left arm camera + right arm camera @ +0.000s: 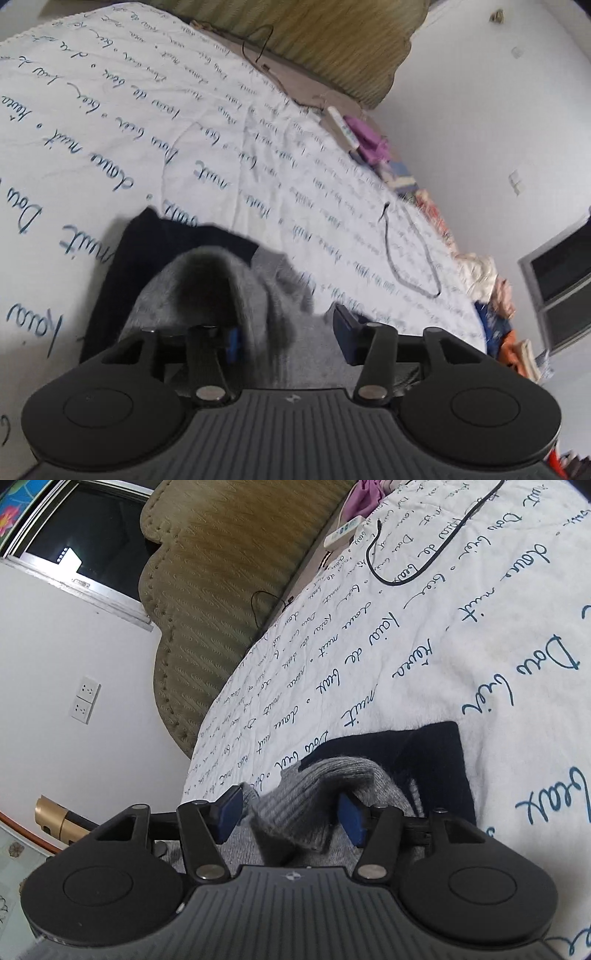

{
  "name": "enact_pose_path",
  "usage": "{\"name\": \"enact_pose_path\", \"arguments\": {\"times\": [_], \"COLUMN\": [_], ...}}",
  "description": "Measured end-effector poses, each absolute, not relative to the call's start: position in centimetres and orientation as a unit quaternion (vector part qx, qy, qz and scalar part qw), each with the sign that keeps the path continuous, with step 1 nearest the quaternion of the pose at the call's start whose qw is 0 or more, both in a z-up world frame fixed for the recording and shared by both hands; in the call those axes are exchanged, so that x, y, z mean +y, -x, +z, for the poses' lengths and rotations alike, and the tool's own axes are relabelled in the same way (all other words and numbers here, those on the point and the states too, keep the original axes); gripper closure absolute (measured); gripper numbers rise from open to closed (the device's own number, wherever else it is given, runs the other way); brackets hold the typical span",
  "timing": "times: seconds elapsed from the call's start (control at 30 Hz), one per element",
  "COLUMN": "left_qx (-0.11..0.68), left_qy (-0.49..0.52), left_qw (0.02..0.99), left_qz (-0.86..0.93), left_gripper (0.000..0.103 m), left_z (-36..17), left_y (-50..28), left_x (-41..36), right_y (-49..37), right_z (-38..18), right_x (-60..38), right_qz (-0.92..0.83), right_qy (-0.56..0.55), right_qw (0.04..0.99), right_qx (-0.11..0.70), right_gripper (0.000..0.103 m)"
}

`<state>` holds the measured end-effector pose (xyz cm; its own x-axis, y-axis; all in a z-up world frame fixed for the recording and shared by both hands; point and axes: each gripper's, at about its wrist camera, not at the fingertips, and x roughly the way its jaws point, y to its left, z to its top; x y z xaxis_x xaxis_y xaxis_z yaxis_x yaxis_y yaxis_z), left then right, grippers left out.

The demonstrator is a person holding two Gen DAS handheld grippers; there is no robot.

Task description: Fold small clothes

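A small grey knit garment [221, 295] with a dark navy part [147, 251] lies bunched on the white bed sheet [110, 129] printed with blue script. My left gripper [290, 334] is low over it, jaws apart; a grey fold stands between the blue pads [345, 328], brushing the left one, with a gap to the right one. In the right wrist view the same grey knit [332, 775] and navy part [424, 749] lie under my right gripper [291, 818]. Its jaws are wide, with a ribbed fold rising loosely between the pads [352, 823].
A black cable [410, 258] loops on the sheet beyond the garment. A white remote [343, 127] and purple cloth [369, 140] lie near the olive headboard [332, 44]. Piled clothes [480, 273] line the bed's far edge. A wall with sockets [85, 699] borders the bed.
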<state>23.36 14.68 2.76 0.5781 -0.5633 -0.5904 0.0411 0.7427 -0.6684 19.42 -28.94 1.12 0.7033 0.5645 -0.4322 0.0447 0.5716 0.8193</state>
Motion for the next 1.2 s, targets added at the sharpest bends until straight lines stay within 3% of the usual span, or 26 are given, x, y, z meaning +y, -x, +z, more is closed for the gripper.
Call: {"name": "enact_pose_path", "arguments": {"times": [0.23, 0.33, 0.43, 0.47, 0.57, 0.73, 0.93, 1.2], "left_qx": [0.377, 0.363, 0.355, 0.355, 0.358, 0.374, 0.375, 0.384], "left_qy": [0.420, 0.428, 0.428, 0.424, 0.392, 0.303, 0.239, 0.181], "left_qw": [0.821, 0.824, 0.827, 0.829, 0.844, 0.872, 0.884, 0.888], "left_qz": [-0.084, -0.083, -0.083, -0.084, -0.080, -0.093, -0.143, -0.176], "left_gripper": [0.049, 0.040, 0.039, 0.039, 0.039, 0.039, 0.035, 0.035], "left_z": [1.7, 1.8, 2.0, 2.1, 2.5, 3.3, 3.3, 2.2], "left_y": [-25.6, -25.3, -24.9, -24.8, -23.7, -20.7, -15.9, -10.8], "left_x": [18.2, 19.1, 19.3, 19.3, 19.2, 19.9, 21.1, 22.3], "right_y": [-19.2, -18.1, -18.7, -19.2, -20.0, -18.2, -14.5, -7.8], "right_z": [3.6, 4.6, 4.8, 4.4, 3.6, 5.5, 6.3, 4.7], "right_x": [-29.8, -29.1, -26.9, -26.2, -24.8, -26.5, -27.6, -27.8], "right_qz": [0.063, 0.109, 0.209, 0.230, 0.173, 0.009, 0.071, 0.153], "right_qy": [-0.361, -0.338, -0.318, -0.317, -0.275, -0.204, -0.210, -0.254], "right_qw": [0.884, 0.891, 0.865, 0.852, 0.863, 0.928, 0.926, 0.890], "right_qx": [0.290, 0.283, 0.327, 0.348, 0.386, 0.311, 0.305, 0.348], "right_gripper": [0.038, 0.038, 0.031, 0.025, 0.028, 0.029, 0.017, 0.018]}}
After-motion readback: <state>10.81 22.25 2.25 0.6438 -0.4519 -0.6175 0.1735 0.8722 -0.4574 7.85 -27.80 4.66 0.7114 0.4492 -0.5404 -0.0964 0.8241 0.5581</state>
